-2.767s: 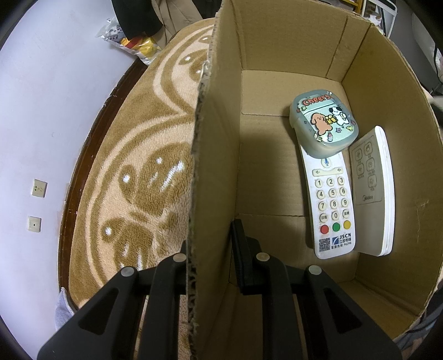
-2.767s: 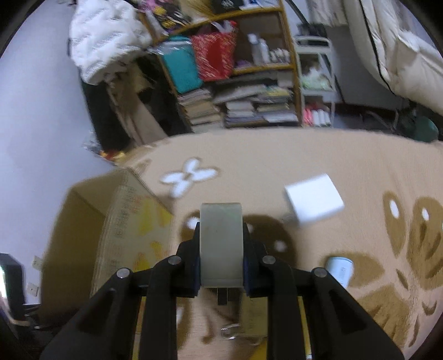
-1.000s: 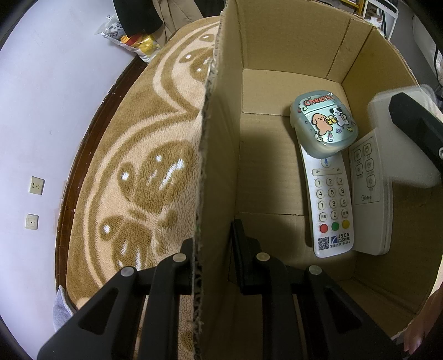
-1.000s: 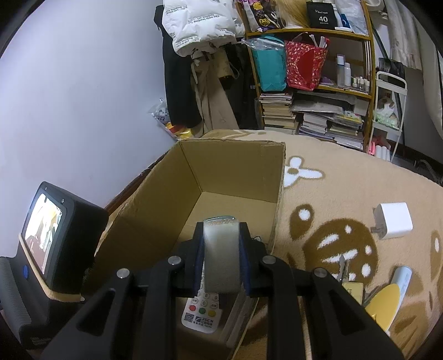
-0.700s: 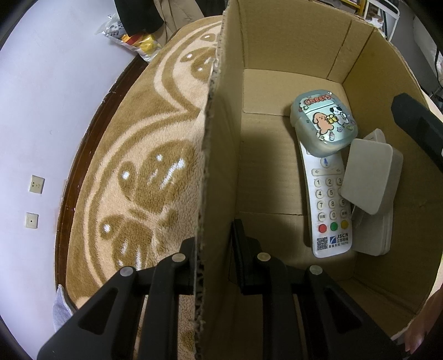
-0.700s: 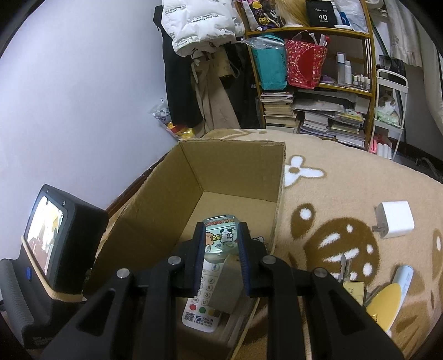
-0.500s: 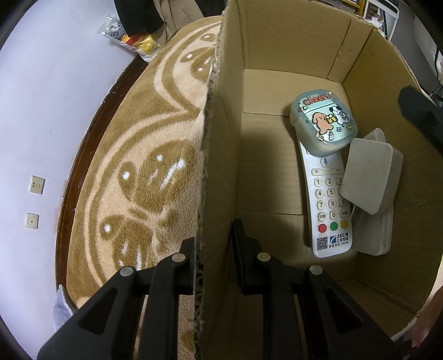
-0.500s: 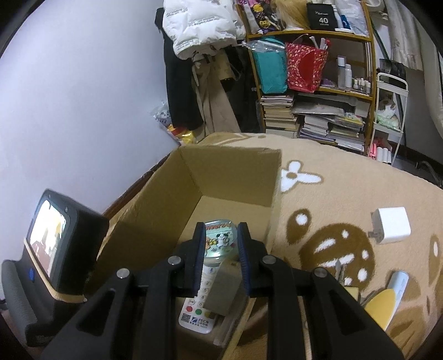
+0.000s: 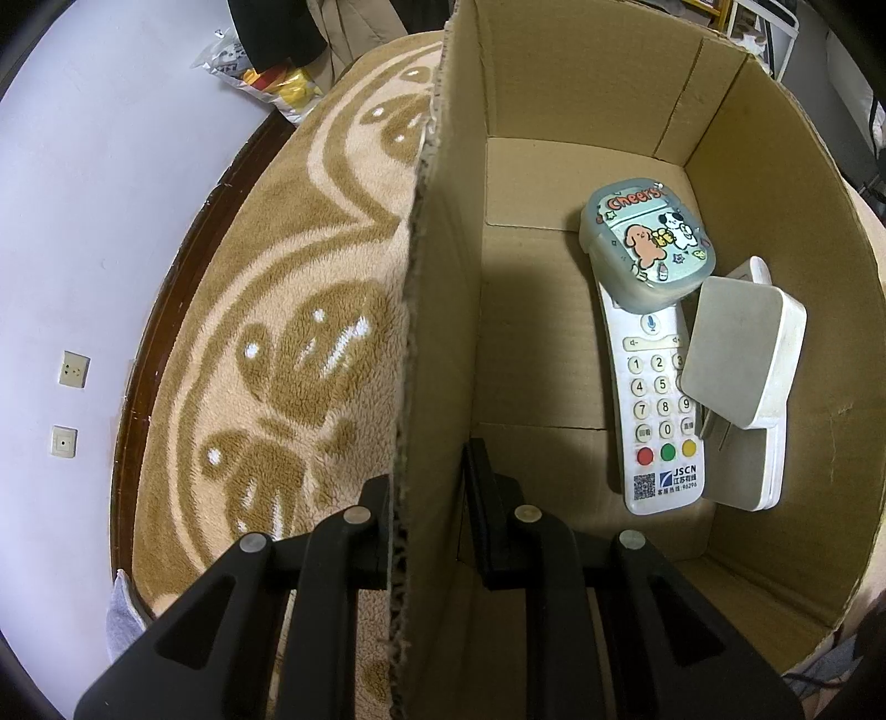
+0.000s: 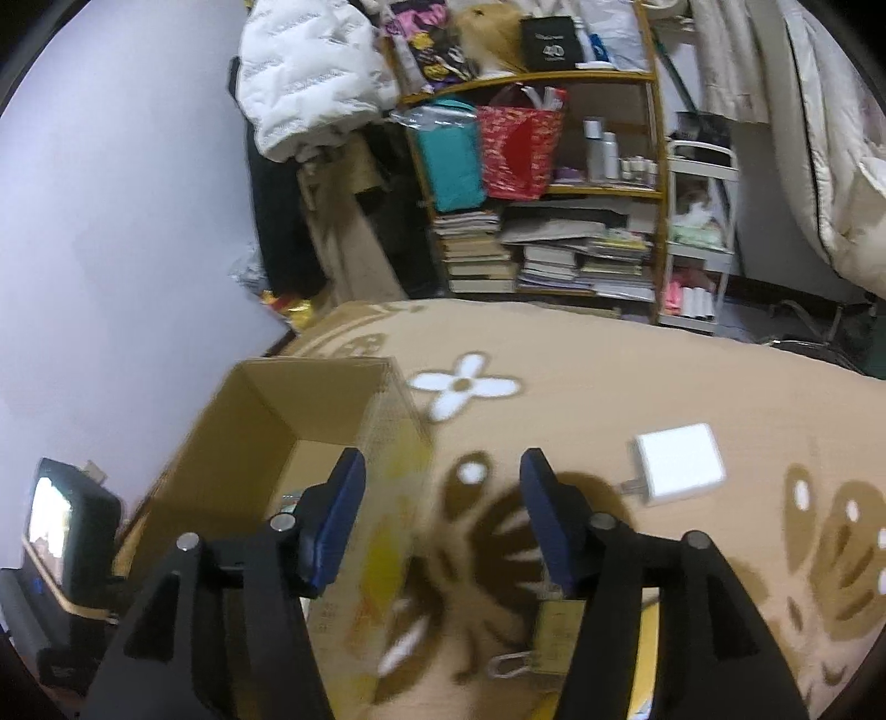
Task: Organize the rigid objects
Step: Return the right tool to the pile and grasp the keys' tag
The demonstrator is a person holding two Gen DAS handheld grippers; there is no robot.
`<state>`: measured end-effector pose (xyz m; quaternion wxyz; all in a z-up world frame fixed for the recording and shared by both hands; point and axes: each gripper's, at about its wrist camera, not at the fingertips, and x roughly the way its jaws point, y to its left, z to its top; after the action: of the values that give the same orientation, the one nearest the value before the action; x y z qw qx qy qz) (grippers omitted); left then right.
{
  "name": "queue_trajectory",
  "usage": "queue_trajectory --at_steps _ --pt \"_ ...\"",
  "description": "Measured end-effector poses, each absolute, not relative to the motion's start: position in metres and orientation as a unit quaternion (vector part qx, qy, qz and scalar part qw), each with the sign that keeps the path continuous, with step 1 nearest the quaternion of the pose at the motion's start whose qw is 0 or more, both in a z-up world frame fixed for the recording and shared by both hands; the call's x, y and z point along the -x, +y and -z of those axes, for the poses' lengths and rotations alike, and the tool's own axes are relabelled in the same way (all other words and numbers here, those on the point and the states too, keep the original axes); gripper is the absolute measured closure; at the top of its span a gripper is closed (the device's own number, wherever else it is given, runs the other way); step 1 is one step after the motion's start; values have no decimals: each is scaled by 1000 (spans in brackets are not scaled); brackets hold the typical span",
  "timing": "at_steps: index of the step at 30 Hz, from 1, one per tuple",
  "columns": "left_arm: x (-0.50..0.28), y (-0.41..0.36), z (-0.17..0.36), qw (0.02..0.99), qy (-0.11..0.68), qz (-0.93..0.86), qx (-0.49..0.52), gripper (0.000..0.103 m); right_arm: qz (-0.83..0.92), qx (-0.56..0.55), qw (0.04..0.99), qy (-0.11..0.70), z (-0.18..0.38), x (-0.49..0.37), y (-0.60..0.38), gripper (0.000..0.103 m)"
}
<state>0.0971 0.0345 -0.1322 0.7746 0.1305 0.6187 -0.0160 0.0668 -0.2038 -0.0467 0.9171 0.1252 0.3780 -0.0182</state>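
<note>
Cardboard box [image 9: 554, 183], the bin for this tidy-up, sits on the patterned rug [image 9: 288, 332] with my left gripper [image 9: 429, 498] clamped on its near wall, fingers [image 9: 487, 498] closed on the cardboard edge, one inside and one outside, steadying it. Just beyond those fingers, on the box floor, lie a long white remote [image 9: 653, 399], a flat white controller [image 9: 747, 459] beside it against the far-side wall, a white charger block [image 9: 742, 354] resting tilted across both, and, farther in, a frosted case [image 9: 645, 246] perched on the remote's top end.

My right gripper [image 10: 443, 515] hangs over the rug just beside the box's outer wall, its fingers opening with nothing between them. I judge one drop-off finished and the next pick-up in hand. Beneath that gripper lies a small brass-coloured padlock [image 10: 554, 626], blurred; beyond it, farther from the box, a second white charger [image 10: 678, 471] lies flat on the rug. The next move, as I read it, calls for lowering the wide-spread fingers astride one of these and closing square on its flat sides.

Readable writing: "Cheers" above cartoon dogs on the frosted case; "JSCN", a QR code and number keys on the remote; "40" on a black box [image 10: 548, 50] atop the far shelf [image 10: 554, 188].
</note>
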Motion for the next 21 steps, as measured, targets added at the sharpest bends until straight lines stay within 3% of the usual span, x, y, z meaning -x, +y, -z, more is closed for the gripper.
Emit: queue_trajectory --at_steps 10,17,21 --pt "-97 34 133 774 619 16 -130 85 43 -155 883 442 85 -65 -226 39" --pt "-98 35 132 774 619 16 -129 85 50 -159 860 482 108 -65 -234 19" --pt "-98 35 132 774 619 16 -129 85 44 -157 846 508 118 -65 -234 18"
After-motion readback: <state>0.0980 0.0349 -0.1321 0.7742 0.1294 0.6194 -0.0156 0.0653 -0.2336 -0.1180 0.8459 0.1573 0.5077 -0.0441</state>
